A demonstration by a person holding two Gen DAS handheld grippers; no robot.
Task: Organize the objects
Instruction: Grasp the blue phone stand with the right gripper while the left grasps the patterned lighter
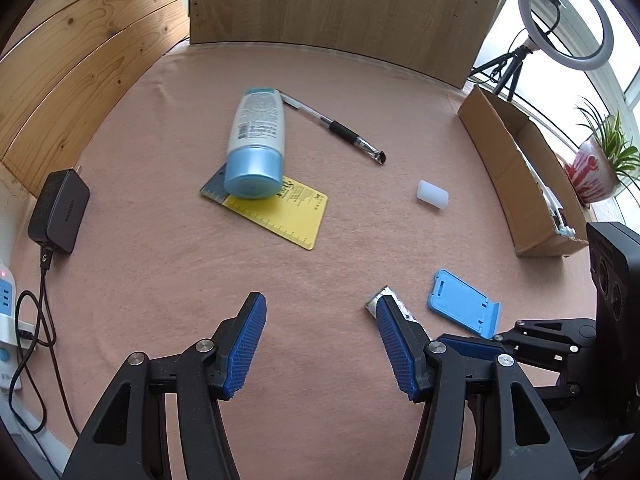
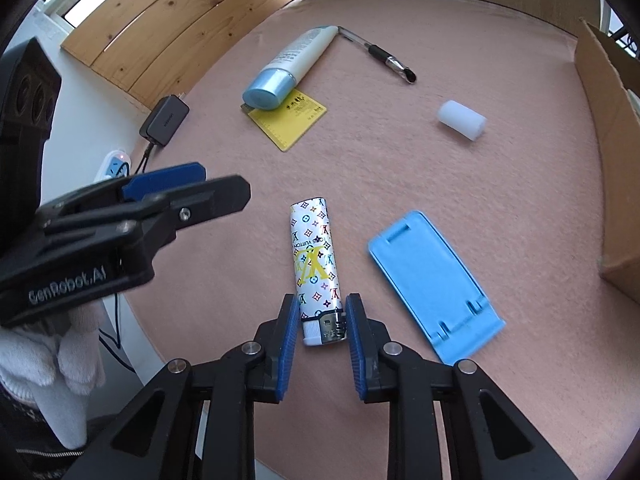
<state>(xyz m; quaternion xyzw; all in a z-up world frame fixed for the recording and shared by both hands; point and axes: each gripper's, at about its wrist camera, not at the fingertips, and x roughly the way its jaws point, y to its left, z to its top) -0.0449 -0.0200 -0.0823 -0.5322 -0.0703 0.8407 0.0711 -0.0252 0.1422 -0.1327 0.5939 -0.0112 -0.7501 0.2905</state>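
Observation:
A patterned lighter [image 2: 314, 256] lies on the pink cloth [image 2: 400, 168], metal head toward me. My right gripper [image 2: 323, 309] is shut on that head end, a pad against each side. Beside it on the right lies a blue phone stand [image 2: 430, 282]. My left gripper [image 1: 322, 311] hovers open over bare cloth; its right finger hides most of the lighter [image 1: 383, 294]. Farther off are a blue-capped bottle [image 1: 256, 136] resting on a yellow ruler card [image 1: 286, 212], a black pen [image 1: 336, 126] and a white cylinder [image 1: 432, 196].
An open cardboard box [image 1: 516, 168] stands along the right edge. A black charger [image 1: 60, 212] with its cable and a power strip [image 1: 4, 284] sit off the left edge. Wooden boards [image 1: 340, 4] close the back. A white-gloved hand [image 2: 44, 356] holds the left gripper.

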